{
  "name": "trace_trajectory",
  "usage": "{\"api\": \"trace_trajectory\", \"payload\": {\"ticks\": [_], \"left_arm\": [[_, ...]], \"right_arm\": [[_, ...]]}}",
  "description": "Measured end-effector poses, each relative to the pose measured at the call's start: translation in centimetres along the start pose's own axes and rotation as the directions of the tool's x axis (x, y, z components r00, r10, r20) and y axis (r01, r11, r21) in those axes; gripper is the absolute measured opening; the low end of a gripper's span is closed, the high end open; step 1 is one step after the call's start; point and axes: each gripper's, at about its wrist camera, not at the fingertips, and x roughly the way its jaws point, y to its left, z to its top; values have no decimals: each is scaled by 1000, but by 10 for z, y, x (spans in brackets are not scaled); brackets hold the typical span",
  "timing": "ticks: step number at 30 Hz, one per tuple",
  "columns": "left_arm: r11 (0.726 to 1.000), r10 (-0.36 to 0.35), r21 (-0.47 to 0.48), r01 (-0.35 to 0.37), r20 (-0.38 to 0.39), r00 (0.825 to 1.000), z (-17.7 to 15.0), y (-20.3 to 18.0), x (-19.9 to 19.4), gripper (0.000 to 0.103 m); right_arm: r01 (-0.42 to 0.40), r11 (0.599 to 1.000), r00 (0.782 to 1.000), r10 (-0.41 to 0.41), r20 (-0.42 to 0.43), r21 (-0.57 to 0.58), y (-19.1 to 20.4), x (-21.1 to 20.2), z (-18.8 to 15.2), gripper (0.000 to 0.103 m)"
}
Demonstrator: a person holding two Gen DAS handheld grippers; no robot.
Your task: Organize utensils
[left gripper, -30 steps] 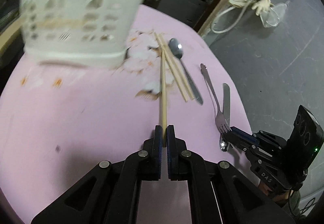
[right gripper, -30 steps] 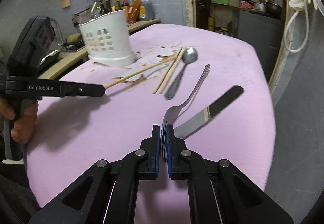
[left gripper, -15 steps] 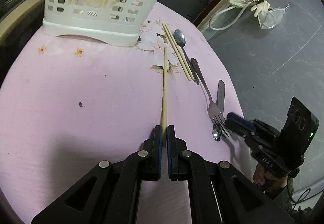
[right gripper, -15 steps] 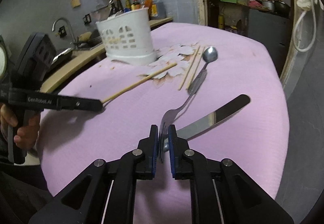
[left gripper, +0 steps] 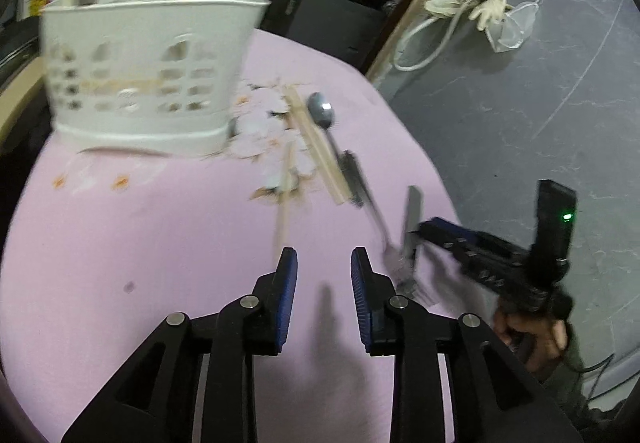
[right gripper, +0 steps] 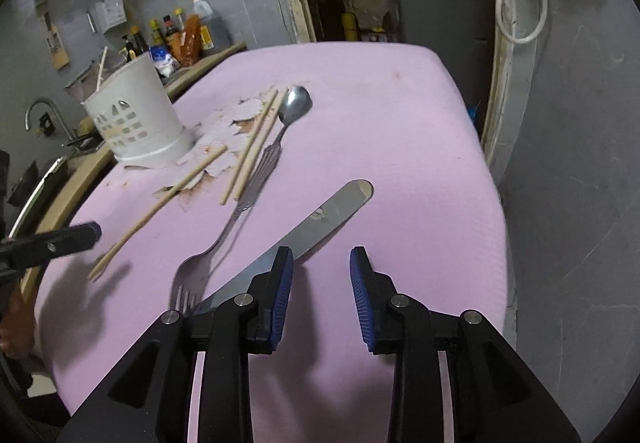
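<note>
Lying flat on the pink worktop, the fork looks thin, stiff and slippery, best pinched mid-handle by the right claw, whose fingers stand apart and empty like the left claw.

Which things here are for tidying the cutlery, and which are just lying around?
For the job:
fork
knife
spoon
single chopstick
chopstick pair
white basket
left gripper, open
right gripper, open

Just lying about:
bottles
tap
hose
</note>
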Motion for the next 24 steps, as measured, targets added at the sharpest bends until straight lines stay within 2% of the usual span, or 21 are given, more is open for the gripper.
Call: {"api": "trace_trajectory", "payload": {"ticks": [5,9,16,18,22,24], "left_arm": [[997,-73,-15,72,-73,995,19,-12,32,23],[995,-99,-10,98,-141,985,26,-23,61,23],[998,-63,-9,62,-250,966,31,-27,101,23],[999,-53,-8,53,-257,965,32,-25,105,21],[998,-54,8,58,-260,964,32,-23,107,7],[998,-57,13,62,-258,964,31,-20,105,4]], "right_arm": [[-37,999,999,37,-6,-6,-4,9,12,30],[-55,998,998,55,-7,-21,-6,15,18,29],[-102,995,995,102,-13,-19,-11,22,25,29],[-113,993,994,113,-14,-16,-12,24,27,29],[-108,993,994,107,-18,-46,-7,28,30,29],[-103,993,995,102,-19,-65,-4,30,32,29]]}}
